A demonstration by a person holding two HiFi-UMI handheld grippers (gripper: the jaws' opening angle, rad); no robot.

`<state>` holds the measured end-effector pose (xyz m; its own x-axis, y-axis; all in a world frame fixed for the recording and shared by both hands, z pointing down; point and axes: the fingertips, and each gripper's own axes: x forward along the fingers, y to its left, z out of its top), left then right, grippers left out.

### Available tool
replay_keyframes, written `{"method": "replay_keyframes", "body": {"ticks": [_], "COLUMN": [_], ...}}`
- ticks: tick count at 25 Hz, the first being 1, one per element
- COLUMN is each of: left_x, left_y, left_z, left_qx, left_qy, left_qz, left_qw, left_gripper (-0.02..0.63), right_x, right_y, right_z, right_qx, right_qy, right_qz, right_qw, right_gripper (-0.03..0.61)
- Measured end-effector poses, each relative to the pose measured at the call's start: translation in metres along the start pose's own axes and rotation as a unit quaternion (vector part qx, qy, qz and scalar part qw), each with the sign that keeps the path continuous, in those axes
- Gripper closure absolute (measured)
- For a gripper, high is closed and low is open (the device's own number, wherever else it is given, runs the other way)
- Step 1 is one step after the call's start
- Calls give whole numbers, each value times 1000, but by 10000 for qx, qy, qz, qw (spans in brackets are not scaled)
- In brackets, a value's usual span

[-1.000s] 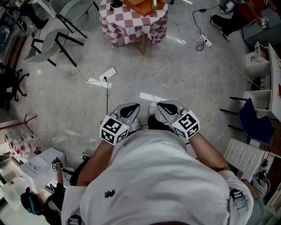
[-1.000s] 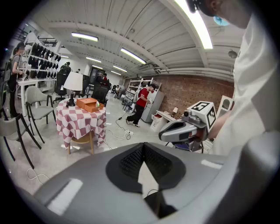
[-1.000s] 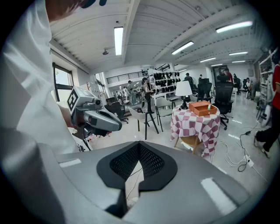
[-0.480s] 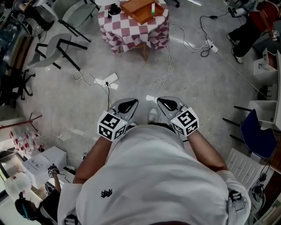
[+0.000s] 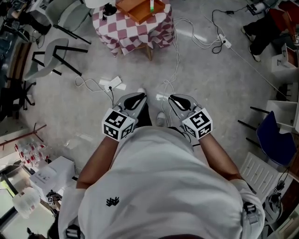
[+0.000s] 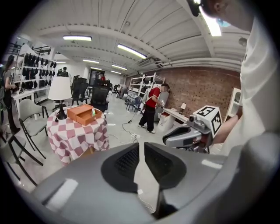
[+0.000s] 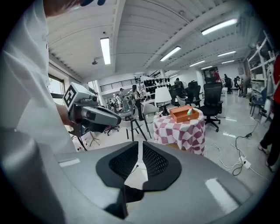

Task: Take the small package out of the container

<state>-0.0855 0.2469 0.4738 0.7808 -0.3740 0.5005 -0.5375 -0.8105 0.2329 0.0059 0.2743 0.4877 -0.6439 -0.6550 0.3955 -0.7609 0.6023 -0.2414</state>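
An orange open container (image 5: 140, 9) sits on a round table with a red-and-white checked cloth (image 5: 133, 30), far ahead of me. A small green package (image 5: 152, 6) stands in it. The left gripper view shows the container (image 6: 84, 113) and the package (image 6: 93, 112) at the left. In the right gripper view the container (image 7: 185, 113) holds the package (image 7: 189, 111). My left gripper (image 5: 138, 100) and right gripper (image 5: 177, 101) are held side by side at my waist, above the floor. Both are shut with nothing between the jaws.
A white lamp (image 6: 60, 94) stands on the table beside the container. Cables and a power strip (image 5: 110, 84) lie on the floor between me and the table. Chairs (image 5: 60, 51) stand left of it. A person in red (image 6: 151, 107) stands at the back.
I have walked toward the checked table, and more of it and the container now shows at the top of the head view. Both grippers moved along with me and stayed shut.
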Motion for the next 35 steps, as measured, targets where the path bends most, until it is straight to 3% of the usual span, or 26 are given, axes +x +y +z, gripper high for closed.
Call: {"method": "replay_keyframes", "body": {"ticks": [11, 20, 27, 35], "left_x": [92, 152, 190, 240], "left_y": [78, 186, 258, 322], "left_z": [61, 116, 135, 162], "left_qx": [161, 373, -112, -577], "left_qy": [9, 70, 27, -84], "left_qz": [-644, -852, -525, 299], "left_qw": [9978, 9956, 9986, 9978], "left_gripper": [528, 489, 457, 446], "right_x": [33, 104, 137, 163], "right_y": [-93, -160, -191, -245], "right_z": [43, 101, 130, 152], "right_qx": [157, 295, 252, 145], "right_qy": [67, 175, 285, 326], "right_qz": [-844, -1249, -1281, -975], "right_qw": [9963, 9916, 9910, 9946], "right_gripper": [540, 540, 540, 540]}}
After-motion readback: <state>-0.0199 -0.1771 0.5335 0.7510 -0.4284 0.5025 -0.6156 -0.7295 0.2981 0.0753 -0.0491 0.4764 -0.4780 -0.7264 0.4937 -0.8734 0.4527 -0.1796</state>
